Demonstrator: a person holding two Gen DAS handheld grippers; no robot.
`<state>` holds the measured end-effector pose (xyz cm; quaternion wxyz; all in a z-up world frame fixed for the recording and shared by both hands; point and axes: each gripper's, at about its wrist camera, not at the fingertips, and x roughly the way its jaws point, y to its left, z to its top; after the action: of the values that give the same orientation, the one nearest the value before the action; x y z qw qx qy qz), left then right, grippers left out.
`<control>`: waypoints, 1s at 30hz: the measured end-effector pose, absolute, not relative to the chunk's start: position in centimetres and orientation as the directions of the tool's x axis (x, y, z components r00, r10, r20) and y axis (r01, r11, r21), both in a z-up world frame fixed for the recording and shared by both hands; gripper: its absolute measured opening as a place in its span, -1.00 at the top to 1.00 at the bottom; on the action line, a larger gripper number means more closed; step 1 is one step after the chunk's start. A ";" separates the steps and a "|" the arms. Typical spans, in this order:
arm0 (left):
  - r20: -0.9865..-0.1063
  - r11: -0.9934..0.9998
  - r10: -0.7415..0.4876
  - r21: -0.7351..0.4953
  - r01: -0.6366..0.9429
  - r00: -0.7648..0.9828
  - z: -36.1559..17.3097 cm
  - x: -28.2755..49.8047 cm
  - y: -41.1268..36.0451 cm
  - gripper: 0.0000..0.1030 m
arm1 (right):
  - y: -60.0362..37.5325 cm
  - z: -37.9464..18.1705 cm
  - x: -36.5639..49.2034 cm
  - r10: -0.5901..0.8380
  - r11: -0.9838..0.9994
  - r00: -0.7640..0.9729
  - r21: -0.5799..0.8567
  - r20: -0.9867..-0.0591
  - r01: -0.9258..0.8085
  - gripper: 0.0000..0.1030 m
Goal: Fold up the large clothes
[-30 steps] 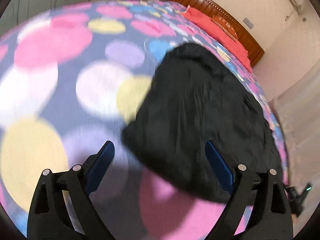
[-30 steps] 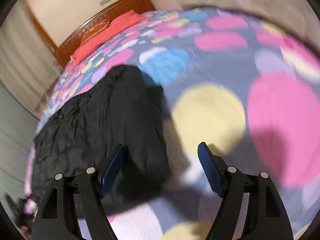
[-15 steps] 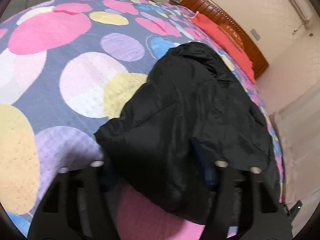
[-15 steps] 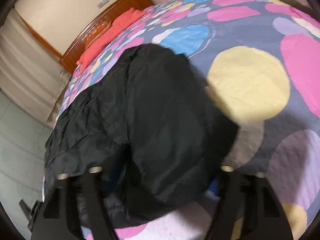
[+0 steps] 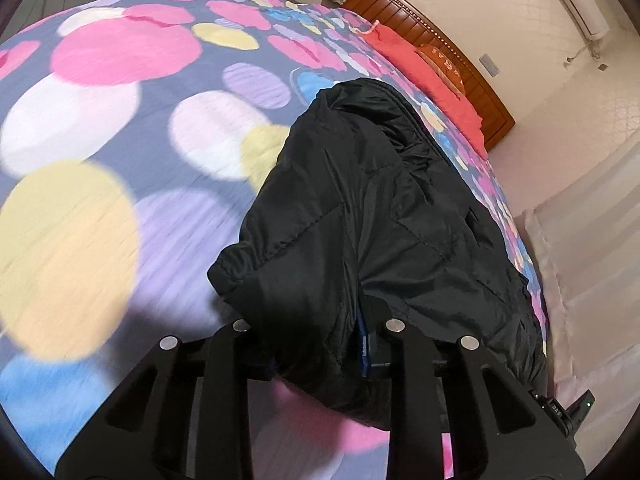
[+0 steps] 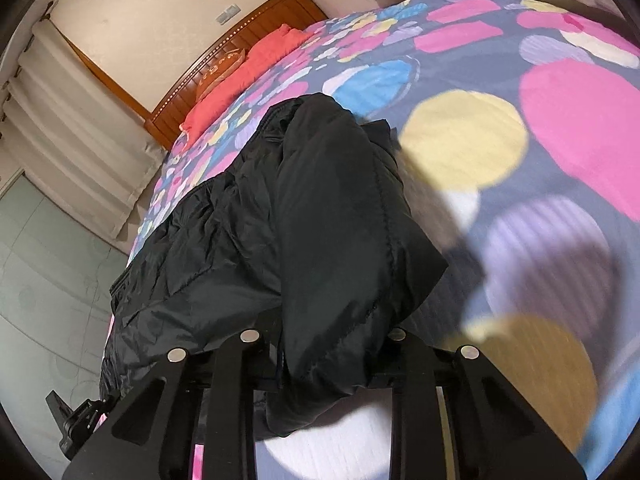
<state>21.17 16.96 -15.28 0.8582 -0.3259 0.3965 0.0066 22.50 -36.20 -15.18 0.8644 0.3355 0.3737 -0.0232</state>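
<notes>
Black padded jacket (image 5: pixel 360 216), bunched lengthwise on the spotted bedspread (image 5: pixel 120 152). Left gripper (image 5: pixel 320 354): jaws narrow and closing, a fold of the jacket's near hem between them. Right gripper (image 6: pixel 324 360): likewise narrow and closing on the same hem, fingertips buried in fabric.

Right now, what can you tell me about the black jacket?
The black jacket is a crinkly, slightly shiny, stitched garment lying rumpled along the bed on its dotted cover. A fold of its near end sits in each gripper, left and right, whose fingers are closing on the fabric.
</notes>
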 end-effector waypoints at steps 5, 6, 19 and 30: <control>-0.692 0.789 -0.255 -0.552 -0.269 0.675 -15.0 16.2 17.5 0.48 | -35.9 -15.2 18.4 0.230 0.774 0.707 0.565 -0.669 0.284 0.50; -0.693 0.788 -0.257 -0.554 -0.269 0.674 -15.0 15.5 17.6 0.48 | -35.9 -15.2 17.7 0.233 0.774 0.705 0.567 -0.670 0.283 0.50; -0.705 0.787 -0.270 -0.554 -0.272 0.655 -15.7 7.0 18.7 0.46 | -35.6 -15.9 10.7 0.268 0.768 0.685 0.579 -0.677 0.272 0.49; -0.726 0.823 -0.251 -0.508 -0.253 0.640 -14.2 5.7 20.4 -0.25 | -35.8 -15.5 8.0 0.273 0.768 0.650 0.567 -0.709 0.297 0.14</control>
<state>5.75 20.40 -14.17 0.8555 -0.2972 0.4240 0.0006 8.04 -35.78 -15.53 0.8420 0.3405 0.4183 -0.0073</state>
